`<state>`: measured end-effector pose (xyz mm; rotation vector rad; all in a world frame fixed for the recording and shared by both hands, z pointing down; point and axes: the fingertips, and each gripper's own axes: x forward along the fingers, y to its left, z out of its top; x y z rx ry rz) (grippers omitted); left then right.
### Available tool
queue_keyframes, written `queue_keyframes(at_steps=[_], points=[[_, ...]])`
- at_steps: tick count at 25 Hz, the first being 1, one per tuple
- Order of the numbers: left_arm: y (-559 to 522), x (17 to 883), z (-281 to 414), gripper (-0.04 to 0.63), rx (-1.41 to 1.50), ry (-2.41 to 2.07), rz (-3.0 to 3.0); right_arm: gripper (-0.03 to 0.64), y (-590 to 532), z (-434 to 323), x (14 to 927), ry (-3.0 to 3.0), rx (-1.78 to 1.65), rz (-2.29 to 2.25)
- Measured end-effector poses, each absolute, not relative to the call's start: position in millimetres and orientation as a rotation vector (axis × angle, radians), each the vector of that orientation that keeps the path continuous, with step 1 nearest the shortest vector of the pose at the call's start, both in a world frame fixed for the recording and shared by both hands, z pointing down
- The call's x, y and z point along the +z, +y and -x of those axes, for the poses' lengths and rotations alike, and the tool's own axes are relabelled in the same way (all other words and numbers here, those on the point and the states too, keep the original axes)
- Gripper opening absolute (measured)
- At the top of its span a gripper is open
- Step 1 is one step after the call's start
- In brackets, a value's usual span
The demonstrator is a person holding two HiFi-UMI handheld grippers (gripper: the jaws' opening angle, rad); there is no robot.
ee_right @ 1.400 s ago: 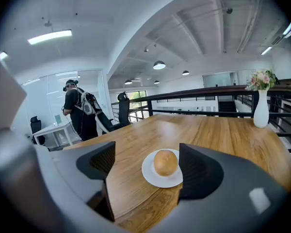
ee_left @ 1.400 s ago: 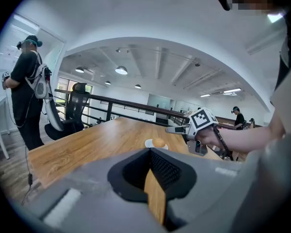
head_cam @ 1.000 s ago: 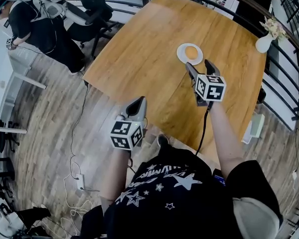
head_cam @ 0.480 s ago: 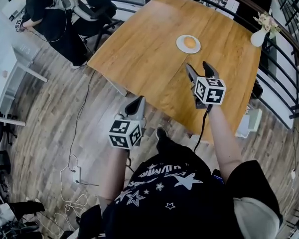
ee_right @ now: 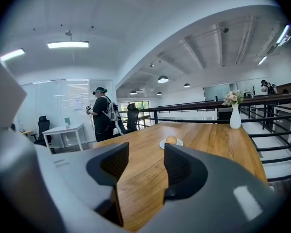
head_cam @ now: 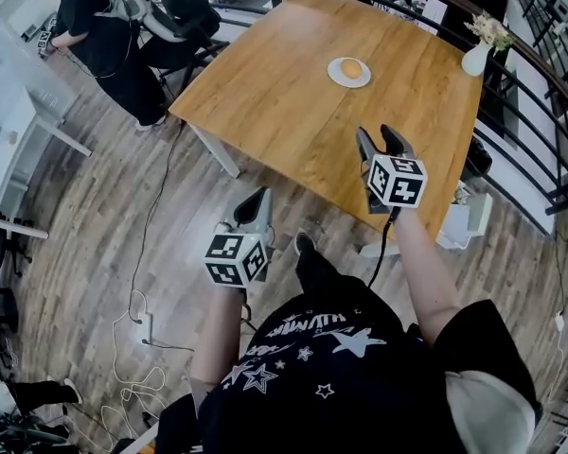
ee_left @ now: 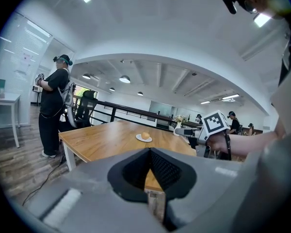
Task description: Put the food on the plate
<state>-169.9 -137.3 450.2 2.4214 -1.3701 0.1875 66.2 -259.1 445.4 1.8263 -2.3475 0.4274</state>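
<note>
A round orange-brown piece of food [head_cam: 352, 68] lies on a small white plate [head_cam: 338, 78] on the far half of the wooden table [head_cam: 284, 93]; the plate [ee_right: 163, 144] and food [ee_right: 171, 140] also show ahead in the right gripper view, and the food [ee_left: 145, 136] far off in the left gripper view. My right gripper [head_cam: 382, 134] hovers over the table's near edge, well short of the plate; its jaws are closing with nothing between them. My left gripper [head_cam: 258, 200] hangs over the floor left of the table, jaws together and empty.
A white vase with flowers [head_cam: 477, 57] stands at the table's far right corner. A black railing [head_cam: 540, 93] runs along the right side. A person in black [head_cam: 90, 36] stands by an office chair [head_cam: 185, 22] at the upper left. Cables [head_cam: 137, 329] lie on the wooden floor.
The view has backed away from the table: the plate with the food now sits farther off, and my right gripper has drawn back to the near edge with its jaws narrower.
</note>
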Motion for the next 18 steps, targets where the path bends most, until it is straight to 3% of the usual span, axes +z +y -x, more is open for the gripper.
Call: queue_keyframes(at_steps=[13,18], points=[[-76.9,455.3,144.1,0.002,0.142,-1.323,-2.413,0.006,-180.6,-109.5,433.9,-2.274,0.345,-1.905],[-78.2,449.1,130.2,0.002,0.128,-1.34,-2.414,0.002,-176.4,-121.9,422.8,-2.312,0.32,-1.888]])
